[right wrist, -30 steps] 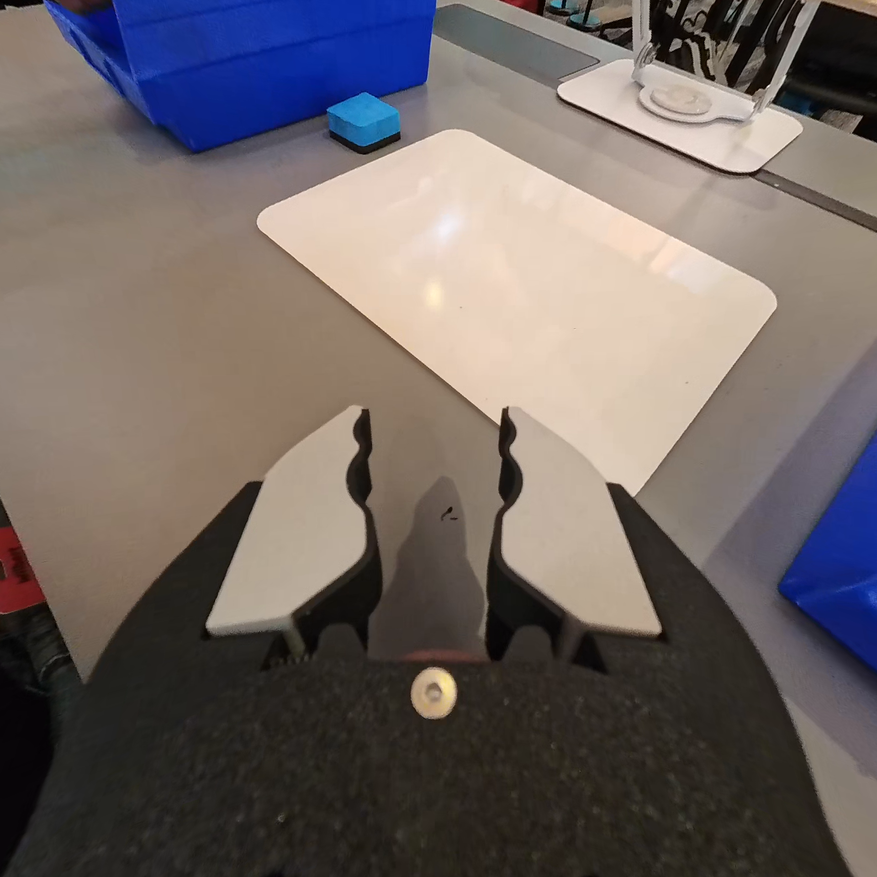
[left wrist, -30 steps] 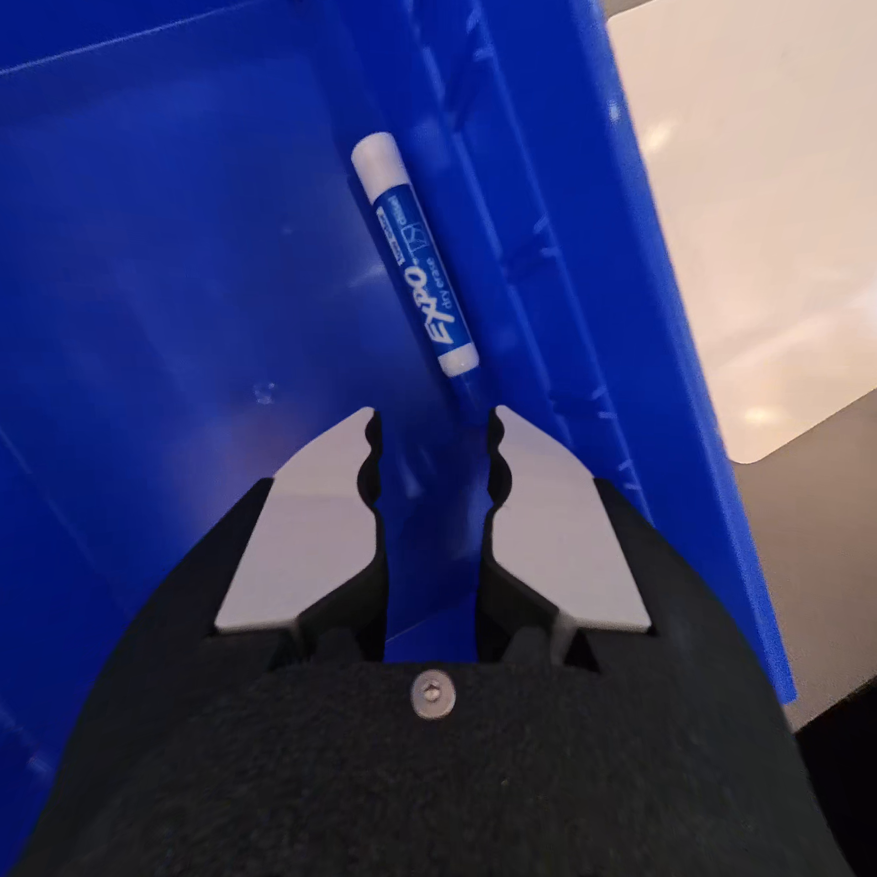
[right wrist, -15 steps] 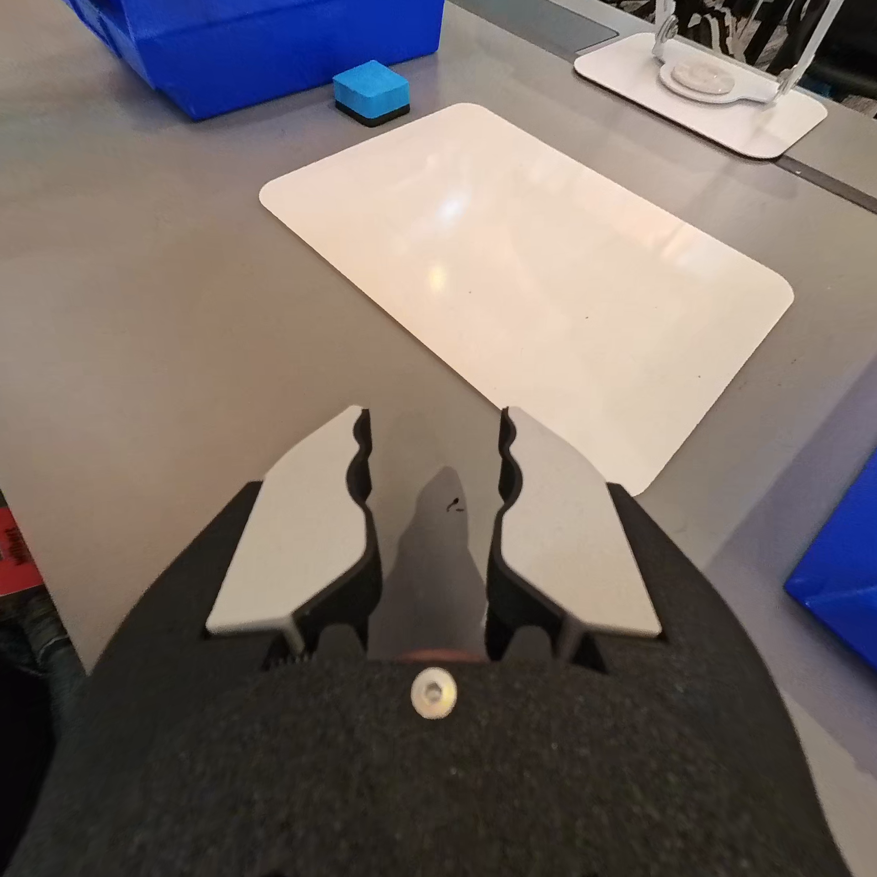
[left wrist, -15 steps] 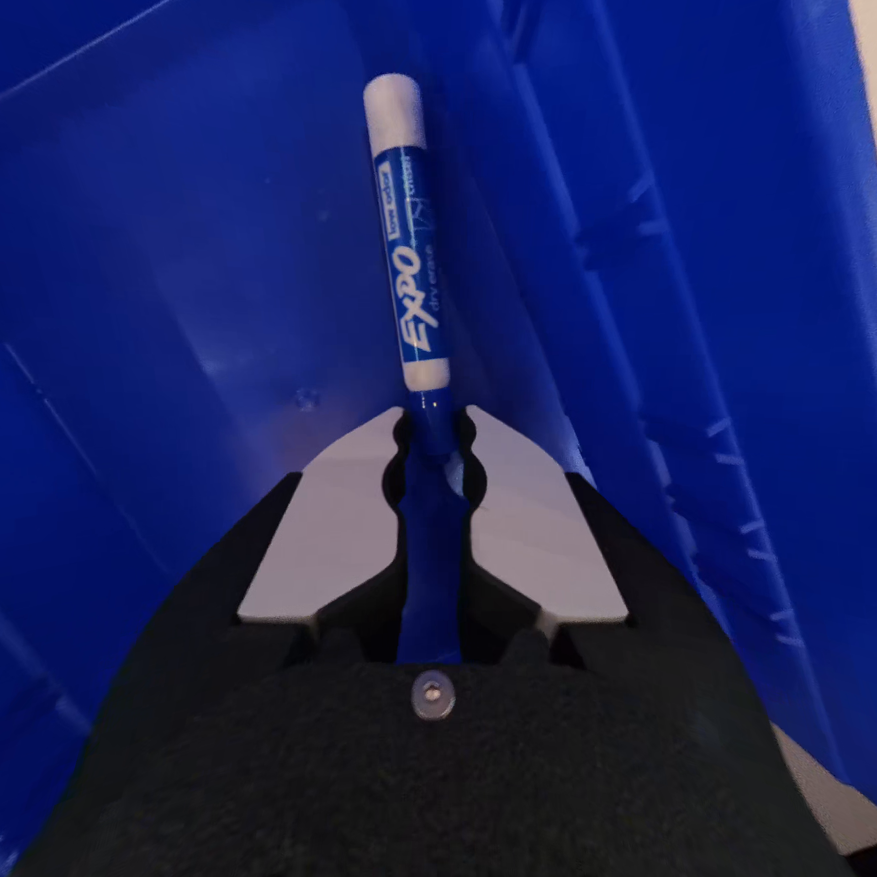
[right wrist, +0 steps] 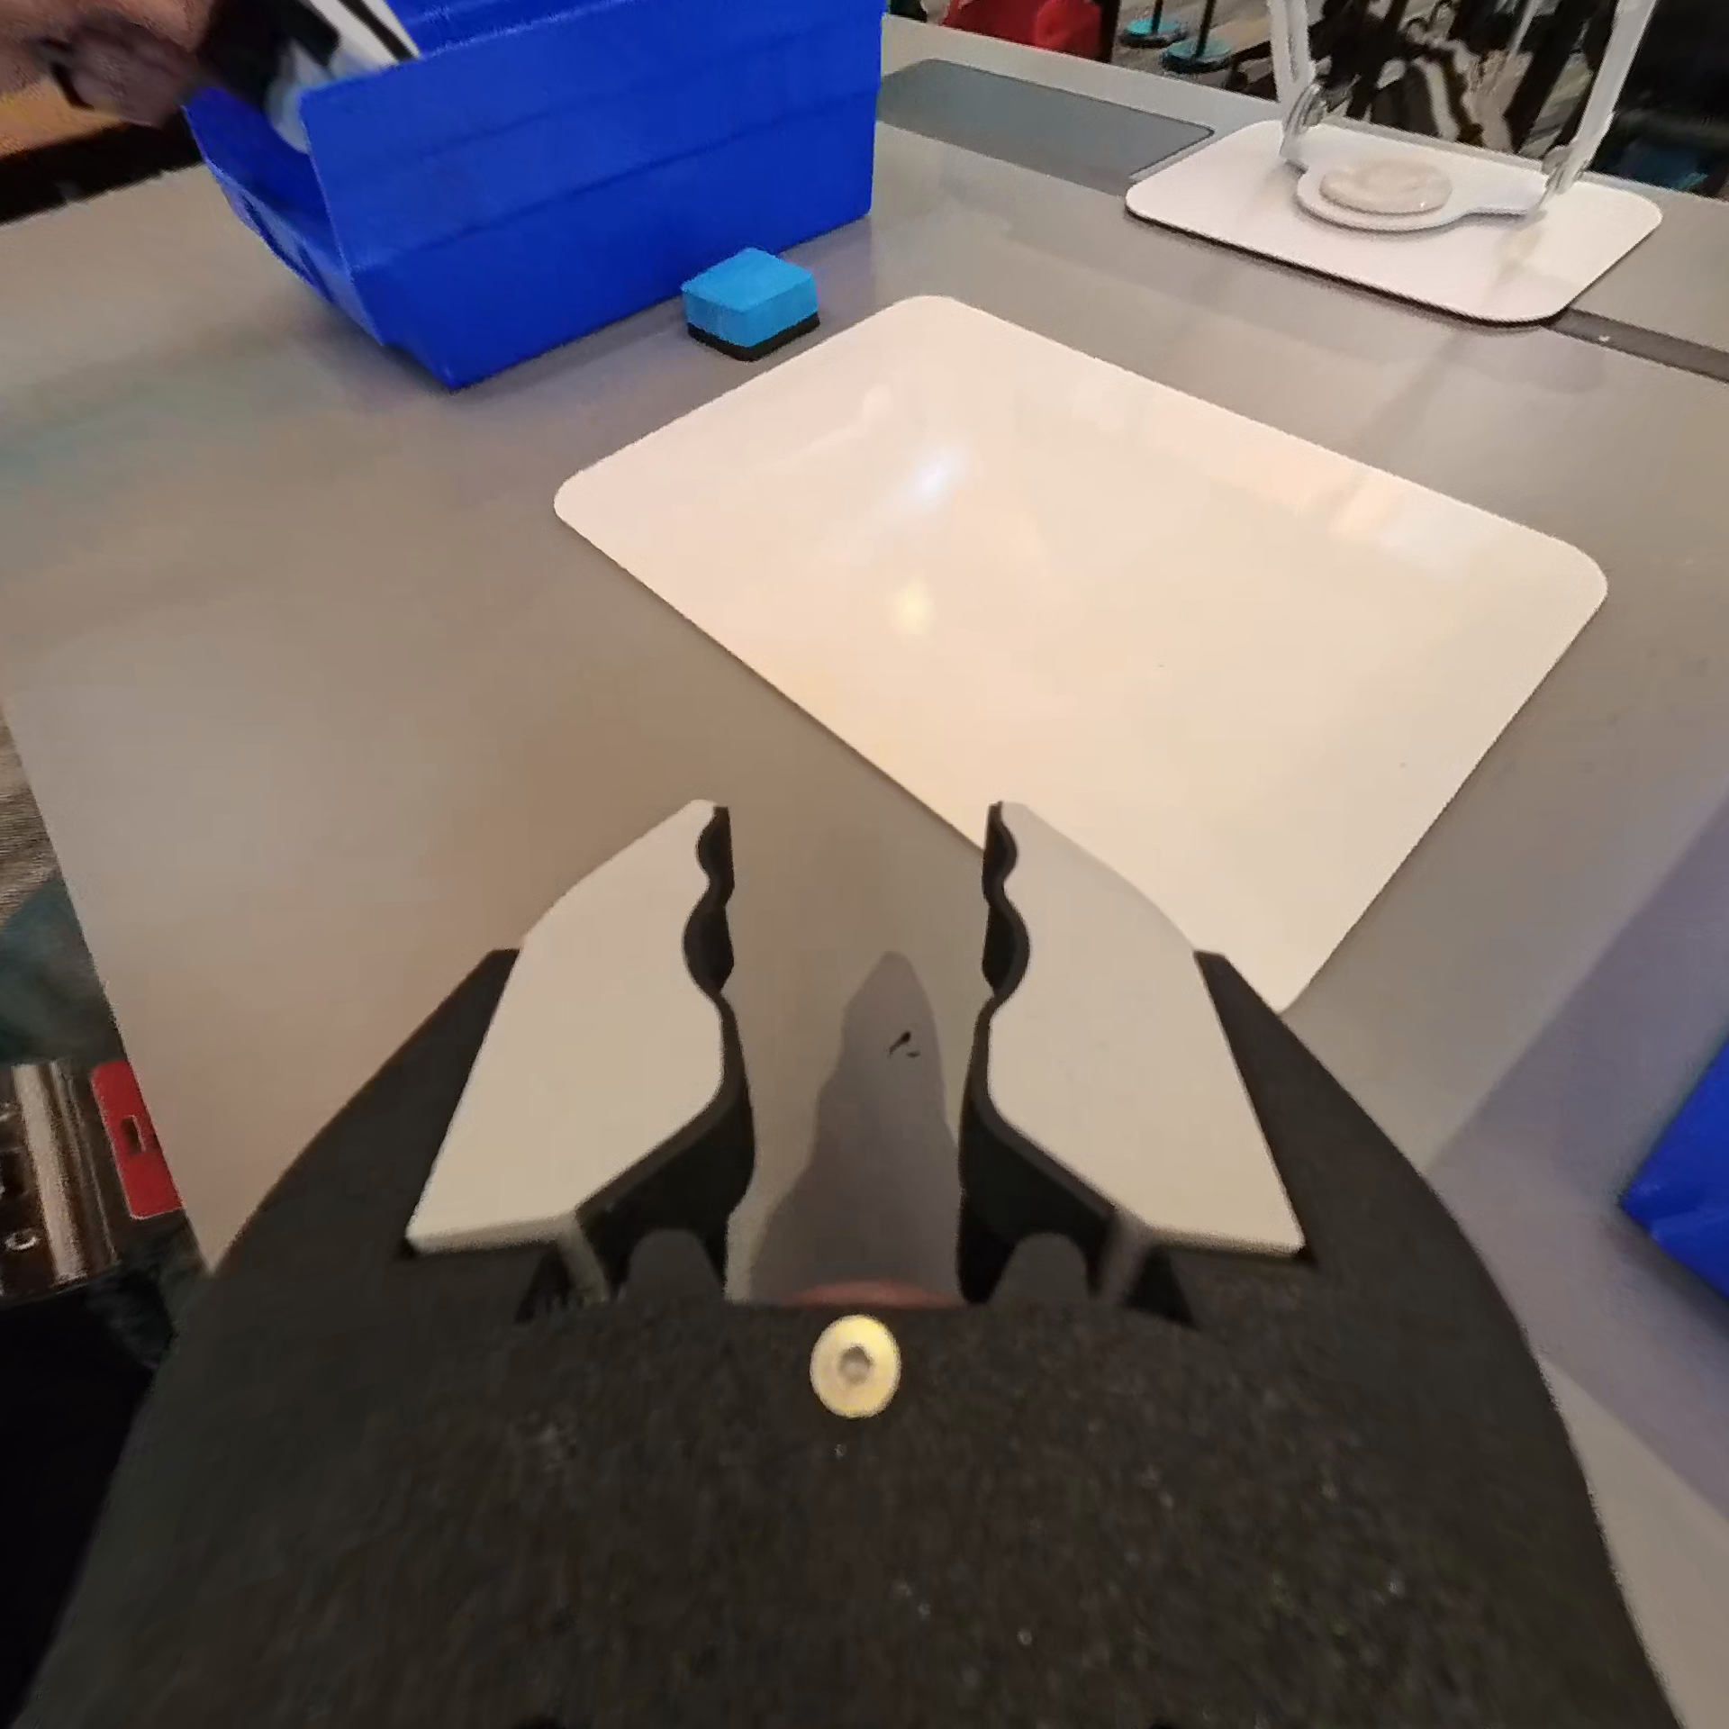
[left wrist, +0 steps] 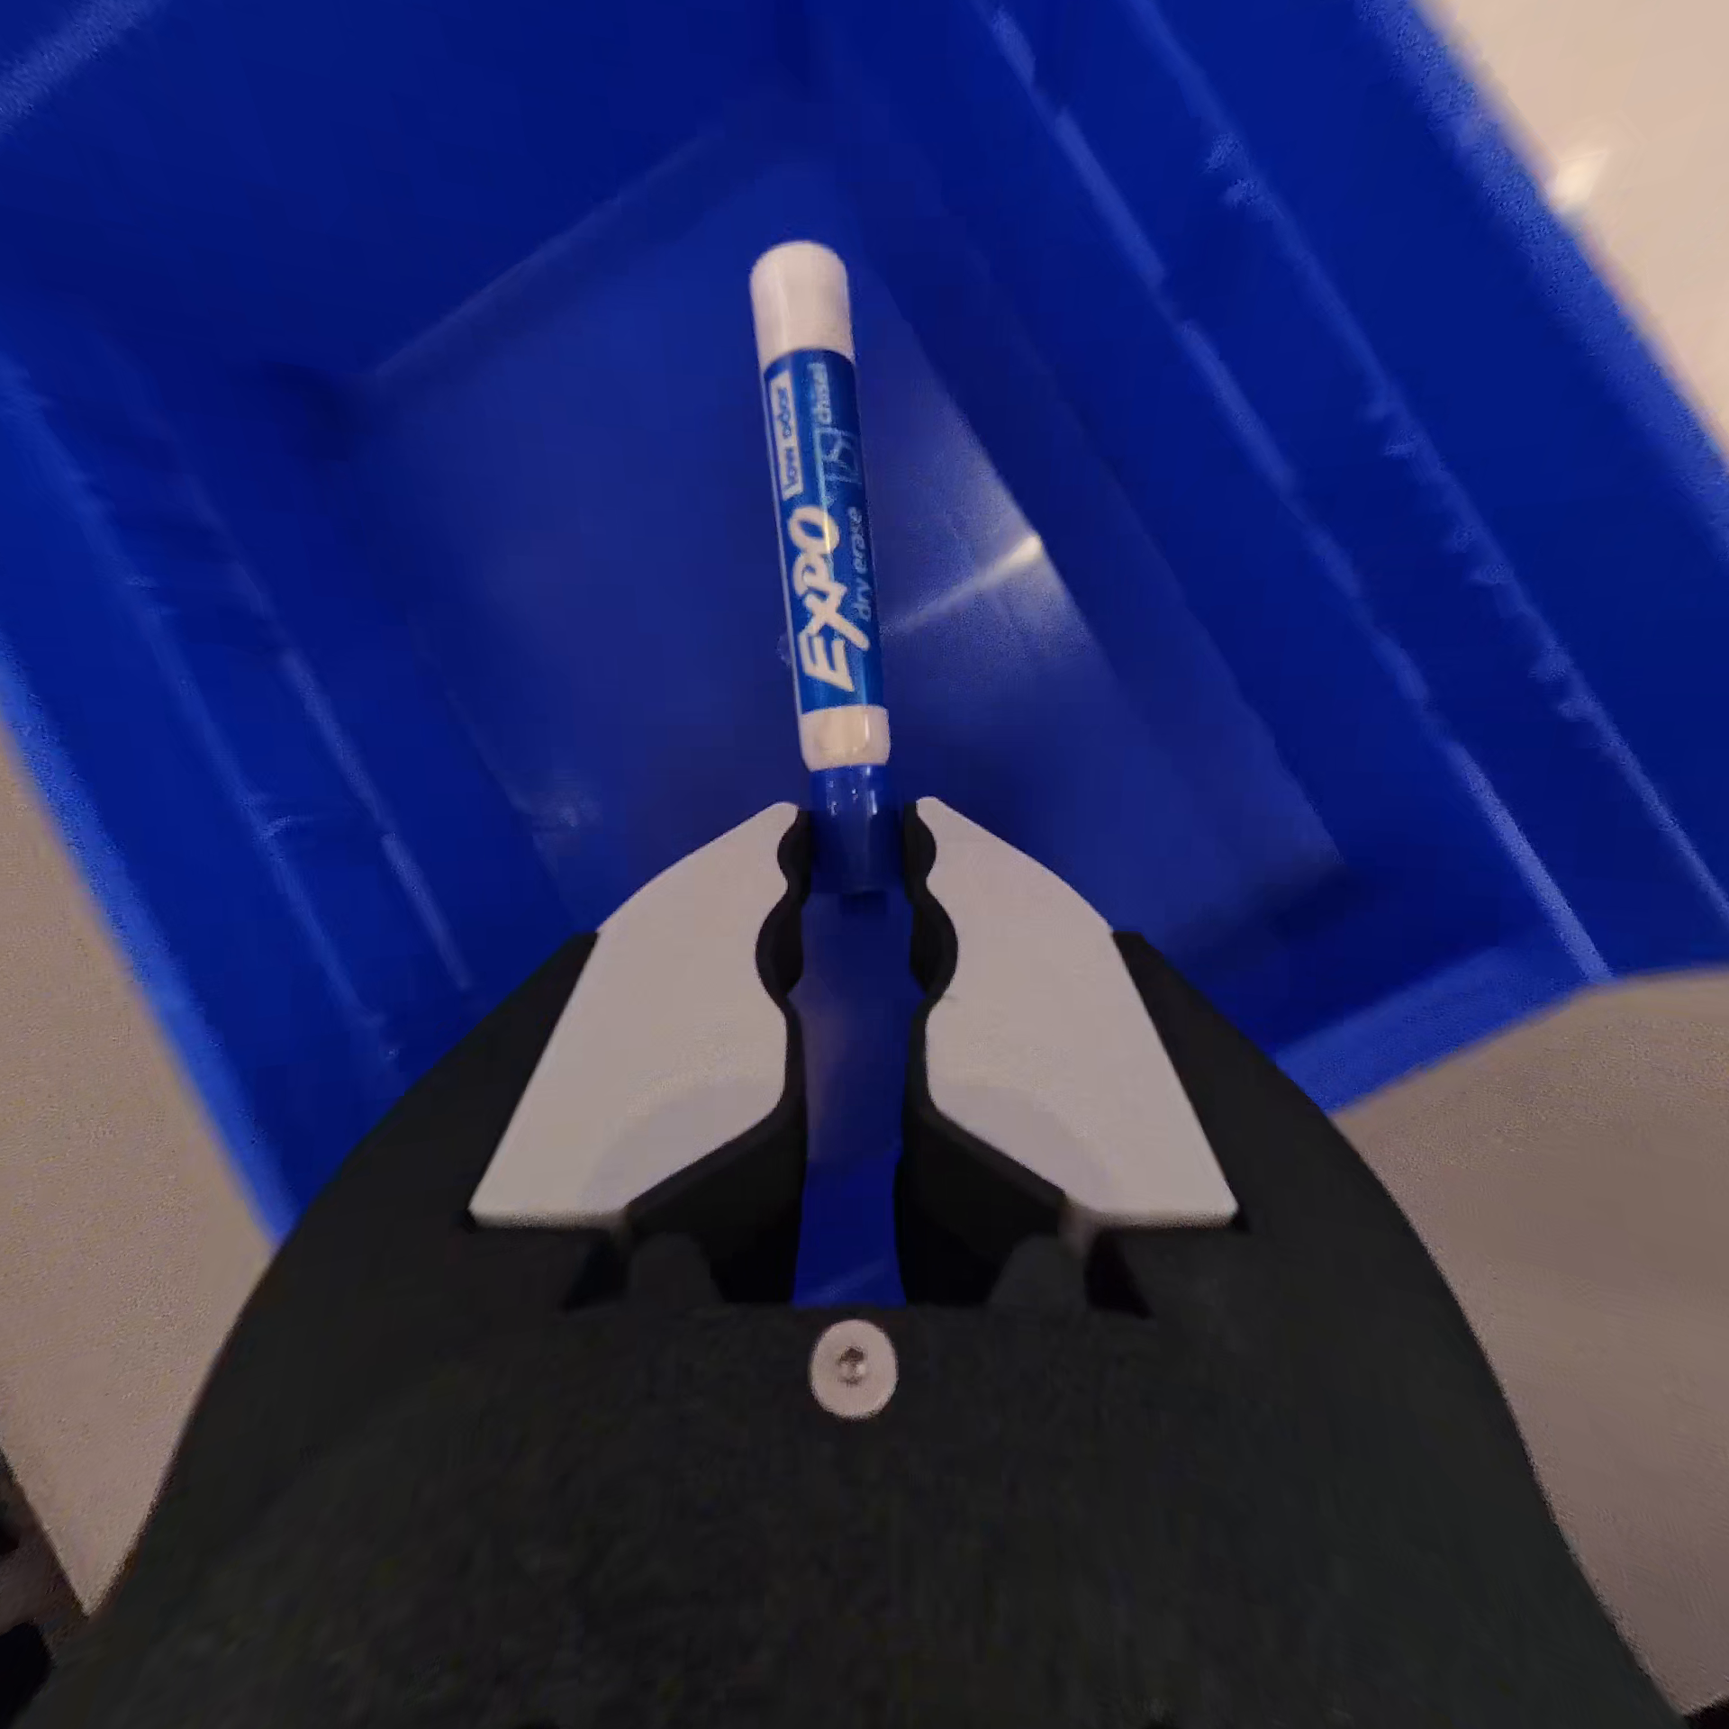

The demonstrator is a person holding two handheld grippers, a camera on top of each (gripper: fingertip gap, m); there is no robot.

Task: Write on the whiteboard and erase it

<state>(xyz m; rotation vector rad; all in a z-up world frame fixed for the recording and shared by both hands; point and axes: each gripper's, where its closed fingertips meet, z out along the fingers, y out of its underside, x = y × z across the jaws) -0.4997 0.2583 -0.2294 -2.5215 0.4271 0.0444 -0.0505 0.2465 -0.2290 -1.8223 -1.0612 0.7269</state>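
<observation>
The left gripper [left wrist: 853, 842] is clamped on the blue cap end of a dry-erase marker [left wrist: 823, 524], and the marker sticks straight out ahead of the fingertips with its white barrel end pointing away from the camera. Behind it is the inside of a blue plastic bin [left wrist: 1263, 608], seen from above. The picture is a bit smeared there, so it's hard to say whether the marker's far end touches the bin floor or hangs clear of it. Grey table [left wrist: 1544, 1310] shows at both lower corners of that view.

The right gripper [right wrist: 856, 823] has its jaws spread wide with nothing between them, hovering over the grey table near the close corner of the whiteboard [right wrist: 1076, 599]. The whiteboard lies flat on the table, white with rounded corners, and its surface looks blank apart from glare.

Just beyond the board's far left corner sits a small eraser [right wrist: 748, 301] with a light-blue top and a black base, close beside the wall of the blue bin but apparently not touching it. At the bin's top left a hand [right wrist: 103, 65] shows, holding the other gripper down into it.

Farther back on the right is a white stand [right wrist: 1385, 196] on a white base plate. Another blue thing [right wrist: 1684, 1207] pokes in at the right edge.
</observation>
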